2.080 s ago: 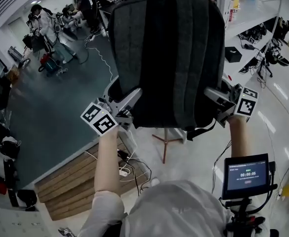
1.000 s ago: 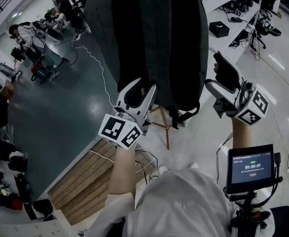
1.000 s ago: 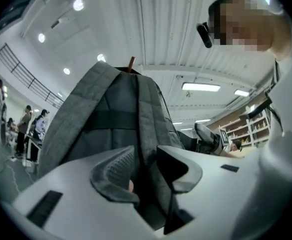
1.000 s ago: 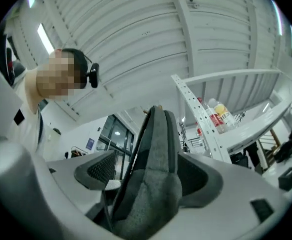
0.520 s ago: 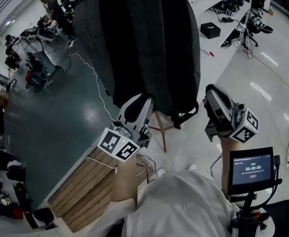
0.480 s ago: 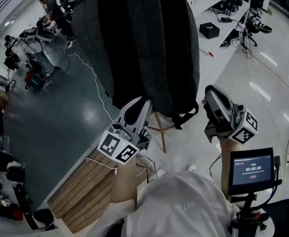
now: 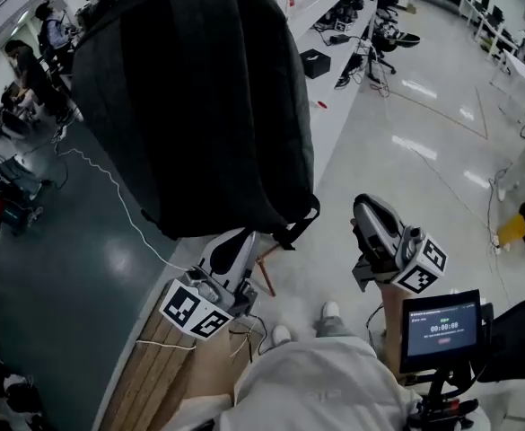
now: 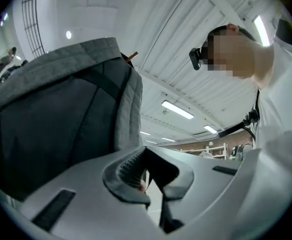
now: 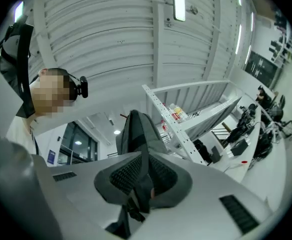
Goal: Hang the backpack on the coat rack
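Note:
The dark grey backpack (image 7: 195, 106) hangs upright from the coat rack, whose wooden peg tip (image 8: 131, 57) shows above the bag's top and whose wooden leg (image 7: 264, 269) shows below it. My left gripper (image 7: 239, 241) sits just under the bag's bottom edge, jaws closed fully on nothing. In the left gripper view the backpack (image 8: 61, 119) fills the left side beyond the left gripper (image 8: 144, 170). My right gripper (image 7: 366, 208) is shut and empty, to the right of the dangling strap (image 7: 300, 226) and apart from it. The right gripper view shows the backpack (image 9: 138, 129) edge-on past the right gripper (image 9: 142, 171).
A white workbench (image 7: 329, 106) with gear runs behind the bag at right. Wooden planks (image 7: 168, 375) and cables lie on the floor at lower left. A small screen (image 7: 443, 328) is mounted at lower right. People (image 7: 29, 70) stand far left. My shoe (image 7: 278, 335) is below the rack.
Both grippers let go of the backpack's bottom corners and sank away from it. The right jaws snapped shut, and the left jaws closed. The bag stays hanging.

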`<state>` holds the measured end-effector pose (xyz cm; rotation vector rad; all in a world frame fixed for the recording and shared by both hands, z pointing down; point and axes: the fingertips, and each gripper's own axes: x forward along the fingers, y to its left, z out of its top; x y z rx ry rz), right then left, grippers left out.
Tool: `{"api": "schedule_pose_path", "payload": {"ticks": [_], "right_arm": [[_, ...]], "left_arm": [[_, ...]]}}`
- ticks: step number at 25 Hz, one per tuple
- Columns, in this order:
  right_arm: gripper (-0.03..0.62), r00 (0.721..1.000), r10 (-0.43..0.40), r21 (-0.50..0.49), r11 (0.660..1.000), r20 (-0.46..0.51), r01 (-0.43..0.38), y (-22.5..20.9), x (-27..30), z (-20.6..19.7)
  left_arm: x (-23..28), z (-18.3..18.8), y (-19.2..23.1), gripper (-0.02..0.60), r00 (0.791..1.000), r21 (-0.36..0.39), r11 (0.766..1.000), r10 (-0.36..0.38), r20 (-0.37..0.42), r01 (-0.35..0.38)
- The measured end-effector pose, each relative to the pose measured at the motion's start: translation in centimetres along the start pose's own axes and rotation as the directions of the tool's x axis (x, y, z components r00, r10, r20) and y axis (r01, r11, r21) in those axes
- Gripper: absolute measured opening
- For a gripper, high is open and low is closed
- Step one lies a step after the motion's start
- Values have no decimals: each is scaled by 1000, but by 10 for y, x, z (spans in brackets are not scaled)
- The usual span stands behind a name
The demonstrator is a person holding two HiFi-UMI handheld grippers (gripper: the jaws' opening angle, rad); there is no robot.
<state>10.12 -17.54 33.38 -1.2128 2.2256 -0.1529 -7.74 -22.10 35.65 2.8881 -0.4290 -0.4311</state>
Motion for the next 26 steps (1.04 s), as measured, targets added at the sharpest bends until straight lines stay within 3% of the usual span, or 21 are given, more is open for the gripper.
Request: {"api": "schedule_pose_path", "payload": {"ticks": [5, 10, 19, 23, 26], "right_arm": [[52, 982, -190, -61, 980, 6, 190, -27, -43, -3], [52, 945, -322, -90, 941, 50, 326, -3, -106, 20], [52, 909, -396, -123, 903, 133, 412, 27, -210, 69], [52, 898, -413, -110, 896, 148, 430, 33, -243, 79], [52, 891, -425, -98, 891, 161, 443, 37, -266, 89]], "left_arm": [[43, -42, 2, 8, 987, -78, 987, -146, -62, 141], [60, -61, -63, 8, 952, -152, 948, -293, -83, 279], [96, -93, -164, 8, 916, -187, 911, -390, -96, 368], [99, -100, -211, 8, 865, -231, 854, -494, -83, 466], [100, -103, -240, 8, 847, -269, 825, -528, -57, 497]]}}
